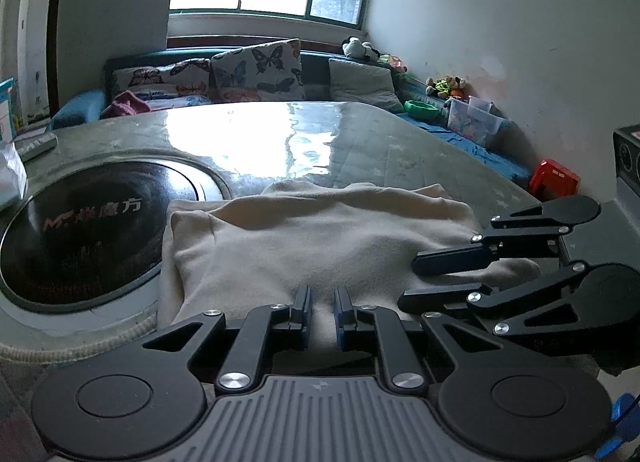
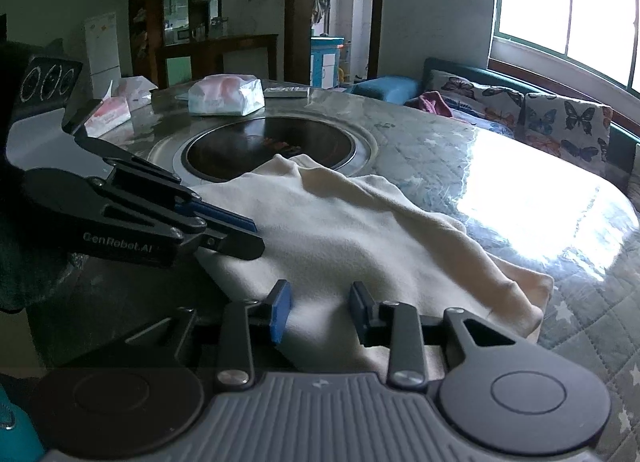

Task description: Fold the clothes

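Observation:
A cream garment (image 1: 312,246) lies folded and bunched on the round table, partly over the dark inset disc; it also shows in the right wrist view (image 2: 360,238). My left gripper (image 1: 323,294) stands at the cloth's near edge, jaws a narrow gap apart with cloth showing between them; it appears from the side in the right wrist view (image 2: 248,238). My right gripper (image 2: 320,298) is open over the cloth's near edge, with cloth between the fingers. In the left wrist view it (image 1: 412,280) reaches in from the right, jaws apart over the cloth's right end.
A dark round inset disc (image 1: 88,238) sits in the table (image 1: 400,150), left of the cloth. Tissue packs (image 2: 226,96) and a remote (image 2: 286,92) lie at the table's far side. A sofa with butterfly cushions (image 1: 256,70) stands by the window.

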{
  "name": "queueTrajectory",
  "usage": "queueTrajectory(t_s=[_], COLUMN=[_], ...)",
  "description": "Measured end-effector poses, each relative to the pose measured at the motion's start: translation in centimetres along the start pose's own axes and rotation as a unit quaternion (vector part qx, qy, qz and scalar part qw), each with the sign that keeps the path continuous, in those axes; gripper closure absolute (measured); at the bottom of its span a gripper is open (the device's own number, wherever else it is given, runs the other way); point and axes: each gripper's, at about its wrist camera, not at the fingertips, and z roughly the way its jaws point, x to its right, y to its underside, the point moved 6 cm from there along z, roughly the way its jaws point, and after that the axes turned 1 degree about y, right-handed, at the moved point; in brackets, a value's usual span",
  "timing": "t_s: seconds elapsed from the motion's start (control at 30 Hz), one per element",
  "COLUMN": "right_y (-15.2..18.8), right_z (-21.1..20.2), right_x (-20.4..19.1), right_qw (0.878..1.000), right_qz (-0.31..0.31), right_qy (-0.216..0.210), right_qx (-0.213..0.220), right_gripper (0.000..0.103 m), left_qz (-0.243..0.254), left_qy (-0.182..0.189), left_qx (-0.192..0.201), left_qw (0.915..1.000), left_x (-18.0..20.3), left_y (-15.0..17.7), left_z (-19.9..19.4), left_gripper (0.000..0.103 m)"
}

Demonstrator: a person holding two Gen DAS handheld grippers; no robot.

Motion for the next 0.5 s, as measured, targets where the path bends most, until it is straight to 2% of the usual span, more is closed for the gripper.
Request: queueTrajectory(t_s=[0.33, 0.5], right_y=[1.4, 2.2], right_z=[-2.3, -3.5], right_x=[0.5, 1.0], right_qw=[1.000, 0.999], right_qz=[-0.011, -0.006], right_qy=[-0.001, -0.002], right_qx=[-0.023, -0.033], right_gripper=[0.072, 0.072], left_qz=[-0.039, -0.034], left_qy=[0.033, 0.054], left_qx=[-0.017, -0.013], left_qw=[0.9985, 0.9979], left_x=[1.6, 3.1], left_y=[0.8, 1.6], left_z=[-0.9, -1.3], left_gripper=[0.089, 0.089])
